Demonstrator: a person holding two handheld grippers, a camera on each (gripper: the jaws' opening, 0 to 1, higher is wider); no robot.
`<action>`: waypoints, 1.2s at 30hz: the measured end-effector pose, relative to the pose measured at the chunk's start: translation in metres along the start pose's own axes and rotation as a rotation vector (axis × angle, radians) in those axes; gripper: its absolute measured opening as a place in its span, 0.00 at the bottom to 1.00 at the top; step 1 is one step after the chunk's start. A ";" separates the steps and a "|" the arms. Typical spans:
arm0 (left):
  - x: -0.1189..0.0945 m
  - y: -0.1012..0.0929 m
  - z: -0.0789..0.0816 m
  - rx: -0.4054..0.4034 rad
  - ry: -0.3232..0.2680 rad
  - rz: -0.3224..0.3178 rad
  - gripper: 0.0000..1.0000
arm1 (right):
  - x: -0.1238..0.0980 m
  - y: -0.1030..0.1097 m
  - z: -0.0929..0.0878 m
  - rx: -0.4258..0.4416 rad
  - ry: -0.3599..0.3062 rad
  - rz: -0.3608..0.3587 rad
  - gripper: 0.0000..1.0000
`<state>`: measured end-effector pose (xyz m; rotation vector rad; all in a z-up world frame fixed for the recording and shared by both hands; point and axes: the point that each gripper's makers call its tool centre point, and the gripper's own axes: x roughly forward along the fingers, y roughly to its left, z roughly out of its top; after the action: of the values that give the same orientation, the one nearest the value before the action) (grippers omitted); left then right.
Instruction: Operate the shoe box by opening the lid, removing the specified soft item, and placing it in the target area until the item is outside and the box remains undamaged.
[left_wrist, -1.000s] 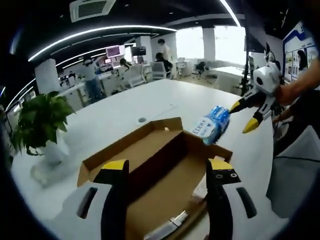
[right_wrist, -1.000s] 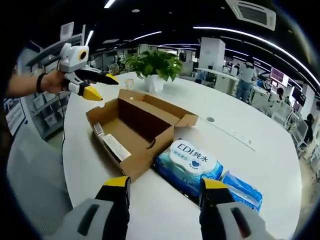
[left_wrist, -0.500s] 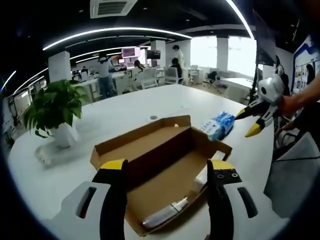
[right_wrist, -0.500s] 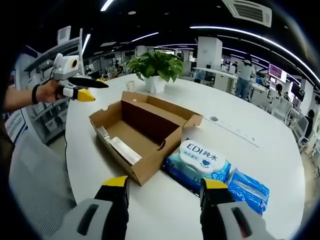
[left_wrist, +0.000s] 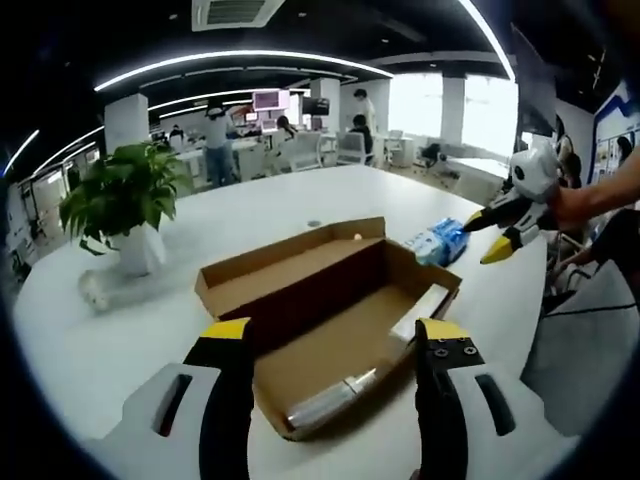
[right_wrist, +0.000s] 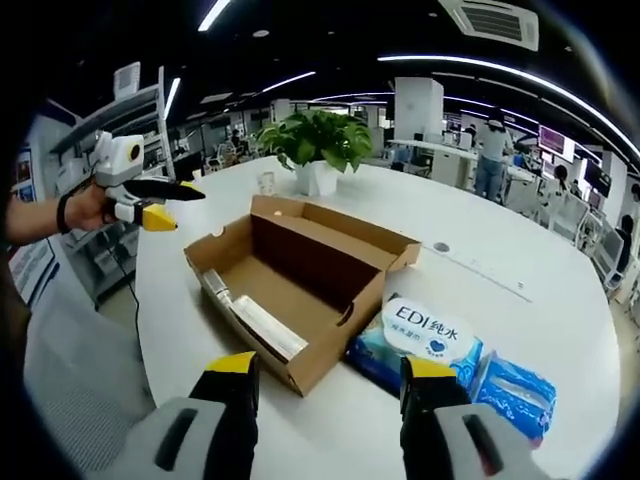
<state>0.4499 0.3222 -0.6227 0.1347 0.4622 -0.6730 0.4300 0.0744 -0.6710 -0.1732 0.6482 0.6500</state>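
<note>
Beside open shoe box — wipes pack, outside.

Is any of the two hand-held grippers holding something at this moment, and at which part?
Nothing is held. The left hand-held gripper and the right hand-held gripper are both open and empty; the wipes pack lies on the table beside the open shoe box.

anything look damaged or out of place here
Nothing stands out. The box sits open and intact on the table, with the wipes pack lying flat beside it and both grippers clear of it.
</note>
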 end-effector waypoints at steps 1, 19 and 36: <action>-0.002 -0.001 -0.002 -0.004 0.000 -0.002 0.65 | 0.001 0.002 0.000 0.000 0.000 0.004 0.55; -0.026 -0.001 -0.011 0.018 0.011 0.003 0.65 | 0.039 0.016 0.034 -0.201 0.083 0.096 0.55; -0.032 -0.013 -0.015 0.008 0.008 -0.011 0.67 | 0.081 0.028 0.032 -0.533 0.293 0.231 0.60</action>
<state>0.4144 0.3344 -0.6211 0.1422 0.4682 -0.6849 0.4787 0.1485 -0.6935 -0.7064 0.7712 1.0249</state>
